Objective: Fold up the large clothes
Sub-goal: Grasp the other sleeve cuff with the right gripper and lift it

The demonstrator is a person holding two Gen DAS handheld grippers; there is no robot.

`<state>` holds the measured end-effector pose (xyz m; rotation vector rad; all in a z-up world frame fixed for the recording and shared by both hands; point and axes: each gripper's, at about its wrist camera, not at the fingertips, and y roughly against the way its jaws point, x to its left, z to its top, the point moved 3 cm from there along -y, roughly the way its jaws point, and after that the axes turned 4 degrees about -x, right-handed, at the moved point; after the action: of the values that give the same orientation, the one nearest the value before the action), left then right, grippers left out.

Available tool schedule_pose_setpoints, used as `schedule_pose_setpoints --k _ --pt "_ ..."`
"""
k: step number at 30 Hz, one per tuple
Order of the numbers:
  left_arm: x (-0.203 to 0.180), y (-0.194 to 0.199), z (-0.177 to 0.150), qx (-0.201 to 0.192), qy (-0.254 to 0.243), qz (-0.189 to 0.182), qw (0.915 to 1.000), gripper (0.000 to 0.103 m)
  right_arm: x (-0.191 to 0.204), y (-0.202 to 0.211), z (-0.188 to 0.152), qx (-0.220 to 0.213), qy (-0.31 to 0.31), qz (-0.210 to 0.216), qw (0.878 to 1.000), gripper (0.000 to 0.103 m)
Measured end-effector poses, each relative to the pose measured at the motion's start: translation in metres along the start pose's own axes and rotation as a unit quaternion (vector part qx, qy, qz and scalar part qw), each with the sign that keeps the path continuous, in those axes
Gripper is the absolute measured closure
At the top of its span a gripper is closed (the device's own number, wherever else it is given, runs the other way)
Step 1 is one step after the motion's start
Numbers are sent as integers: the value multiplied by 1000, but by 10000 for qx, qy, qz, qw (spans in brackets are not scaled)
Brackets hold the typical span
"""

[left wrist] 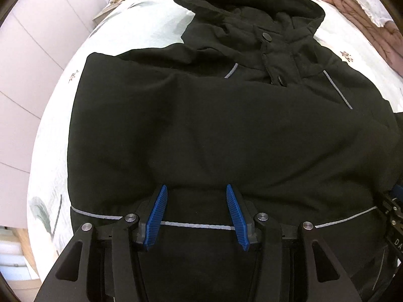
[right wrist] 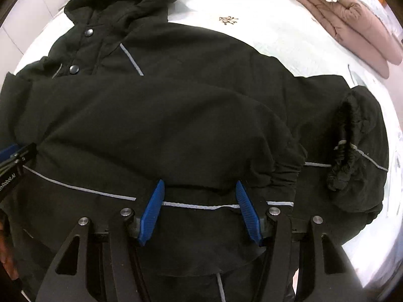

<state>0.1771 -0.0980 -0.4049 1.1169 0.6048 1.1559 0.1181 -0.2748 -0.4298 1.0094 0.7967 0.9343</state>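
A black hooded jacket (left wrist: pixel 201 125) with grey reflective stripes lies front up on a pale bed sheet (left wrist: pixel 141 25), hood (left wrist: pixel 241 2) at the far end. One sleeve is folded across the chest (right wrist: pixel 156 125). The other sleeve (right wrist: pixel 357 151), with an elastic cuff, lies bunched at the right. My left gripper (left wrist: pixel 196 191) is open and empty, its blue fingers (left wrist: pixel 157 216) over the lower jacket by the stripe. My right gripper (right wrist: pixel 200 186) is open and empty, just in front of the folded sleeve's edge. The jacket also fills the right wrist view (right wrist: pixel 226 80).
A folded pink quilt (right wrist: pixel 357 25) lies at the bed's far right corner. White wardrobe doors (left wrist: pixel 32 50) stand left of the bed, with a small table (left wrist: pixel 113 2) beyond. The other gripper's body shows at each view's edge (right wrist: pixel 12 166).
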Motion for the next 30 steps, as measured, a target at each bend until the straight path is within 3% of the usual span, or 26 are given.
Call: schedule_pose_setpoints --k 8,12,14,19,22,25,30 --pt "1 19 -15 -219 -6 -177 9996 51 5 2 -4 -66 154 -45 9998 40" --pt "-6 51 -23 -405 -45 -364 9985 51 -1 32 -15 -117 90 310 9994 40" --pt "-18 67 -26 -501 -210 -364 9979 51 -14 57 -21 -308 -2 496 9983 41" --pt "-58 93 -31 -552 -371 -673 9955 51 -75 94 -31 -695 -371 220 9967 40" --pt "-81 98 -29 -529 -376 -812 9946 51 -117 91 -33 -685 -444 -137 9966 40" --pt "-105 102 -23 -549 -430 -924 9933 51 -148 77 -29 -544 -478 -186 9972 40" --pt "-138 97 -21 -491 -624 -1000 9918 51 -155 59 -21 -531 -274 -67 9982 40"
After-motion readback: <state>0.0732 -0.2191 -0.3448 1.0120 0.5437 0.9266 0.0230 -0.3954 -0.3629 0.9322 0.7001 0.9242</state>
